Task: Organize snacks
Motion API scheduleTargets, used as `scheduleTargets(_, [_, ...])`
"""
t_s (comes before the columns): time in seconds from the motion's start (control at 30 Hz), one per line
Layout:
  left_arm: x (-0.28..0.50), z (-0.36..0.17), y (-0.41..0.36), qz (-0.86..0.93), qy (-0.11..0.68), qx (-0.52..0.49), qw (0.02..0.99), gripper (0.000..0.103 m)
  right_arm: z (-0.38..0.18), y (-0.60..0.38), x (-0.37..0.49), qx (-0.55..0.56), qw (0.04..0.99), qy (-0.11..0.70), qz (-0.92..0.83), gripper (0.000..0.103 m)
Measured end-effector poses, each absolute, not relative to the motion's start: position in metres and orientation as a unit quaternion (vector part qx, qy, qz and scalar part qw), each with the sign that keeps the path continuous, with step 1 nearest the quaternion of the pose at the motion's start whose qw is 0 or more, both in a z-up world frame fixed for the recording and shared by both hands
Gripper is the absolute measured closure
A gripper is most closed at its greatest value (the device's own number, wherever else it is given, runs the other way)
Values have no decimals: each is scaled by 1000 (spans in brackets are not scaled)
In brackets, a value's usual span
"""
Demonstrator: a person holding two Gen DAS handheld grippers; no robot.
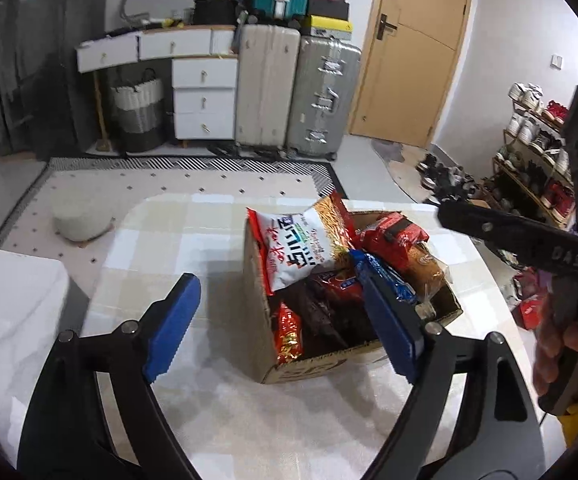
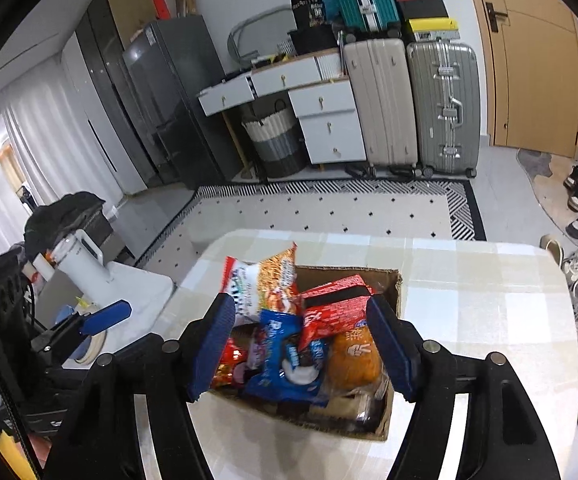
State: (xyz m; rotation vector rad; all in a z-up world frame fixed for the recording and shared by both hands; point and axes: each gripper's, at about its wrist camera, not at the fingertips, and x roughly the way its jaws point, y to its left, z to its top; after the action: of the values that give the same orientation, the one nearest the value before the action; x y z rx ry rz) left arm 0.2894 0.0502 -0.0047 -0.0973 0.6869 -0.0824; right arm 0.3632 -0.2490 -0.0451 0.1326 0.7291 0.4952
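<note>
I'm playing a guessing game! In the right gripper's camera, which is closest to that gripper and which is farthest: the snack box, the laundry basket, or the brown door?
1. Snack box, just beyond the right gripper, on the table.
2. Laundry basket, across the rug, under the white desk.
3. Brown door, far right, behind the suitcases.

We cannot see the box (image 1: 321, 364) floor; packets cover it, and the left gripper's (image 1: 285, 320) right finger (image 1: 389, 320) hides its near-right corner. In the right wrist view the right gripper's (image 2: 305, 348) fingers (image 2: 213, 344) cover the box's (image 2: 393, 284) near corners and both side walls. Print on the white bag (image 1: 301, 244) is too blurred for us to read. The blue pack (image 2: 285, 364) lies over the packets beneath, so we cannot tell them apart. The table's (image 1: 169, 236) near edge is cut off behind both grippers' frames. The hand (image 1: 561, 352) runs past the picture's right edge.
</note>
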Motion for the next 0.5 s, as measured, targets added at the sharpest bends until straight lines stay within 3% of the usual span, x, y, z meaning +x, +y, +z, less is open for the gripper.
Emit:
scheduleTargets(0.1, [267, 10, 47, -30, 316, -40, 947, 18, -27, -253, 338, 69, 906, 334, 253, 33])
scheduleTargets(0.17, [249, 21, 45, -24, 302, -34, 952, 14, -17, -255, 318, 67, 911, 316, 257, 27])
scheduleTargets(0.23, [228, 32, 41, -16, 284, -27, 958, 0, -9, -258, 294, 66, 917, 296, 259, 19])
scheduleTargets(0.33, [194, 50, 36, -11, 249, -15, 968, 1, 4, -259, 253, 57, 920, 268, 279, 17])
scheduleTargets(0.43, [161, 63, 28, -13, 228, -8, 973, 1, 13, -260, 214, 43, 930, 237, 277, 6])
scheduleTargets(0.5, [138, 70, 23, -13, 215, -5, 976, 1, 19, -261, 185, 35, 936, 211, 279, 5])
